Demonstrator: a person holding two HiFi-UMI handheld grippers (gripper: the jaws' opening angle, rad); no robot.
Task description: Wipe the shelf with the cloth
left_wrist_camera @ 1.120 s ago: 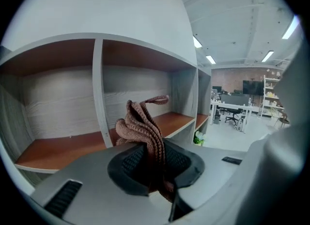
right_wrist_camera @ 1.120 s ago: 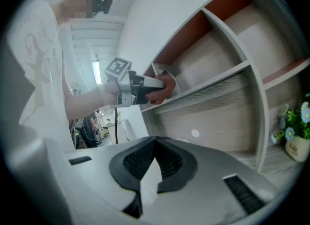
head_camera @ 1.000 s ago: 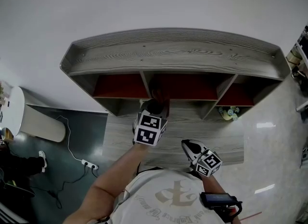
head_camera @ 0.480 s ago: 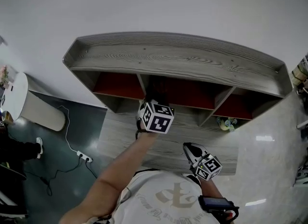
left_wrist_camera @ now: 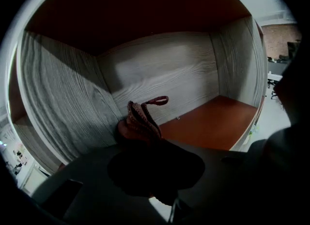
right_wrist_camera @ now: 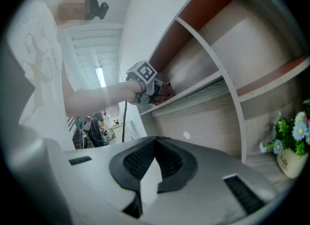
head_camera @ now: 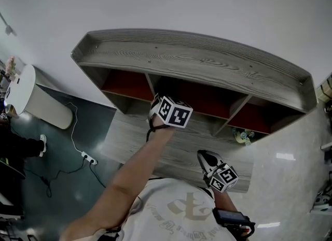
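Wiping in hand: my left gripper (left_wrist_camera: 141, 134) clamps the cloth (left_wrist_camera: 140, 116) at the back-left corner of the shelf's (head_camera: 197, 61) middle compartment. Right gripper (right_wrist_camera: 154, 144) closed, empty, idle. Next, I judge: drag the cloth rightward across the compartment floor, pressing down.

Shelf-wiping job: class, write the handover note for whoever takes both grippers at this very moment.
Left gripper: shut on the reddish-brown cloth, reached into the middle compartment of the shelf, with the cloth at the grey wood-grain panel near a corner.
Right gripper: shut, holding nothing, low in front of the shelf.
A small flower pot stands in the lower right compartment.
Done: cloth picked up and brought into the compartment. How much has been wiped does not show.
Left: probably the rest of this compartment, then the other compartments and the top.
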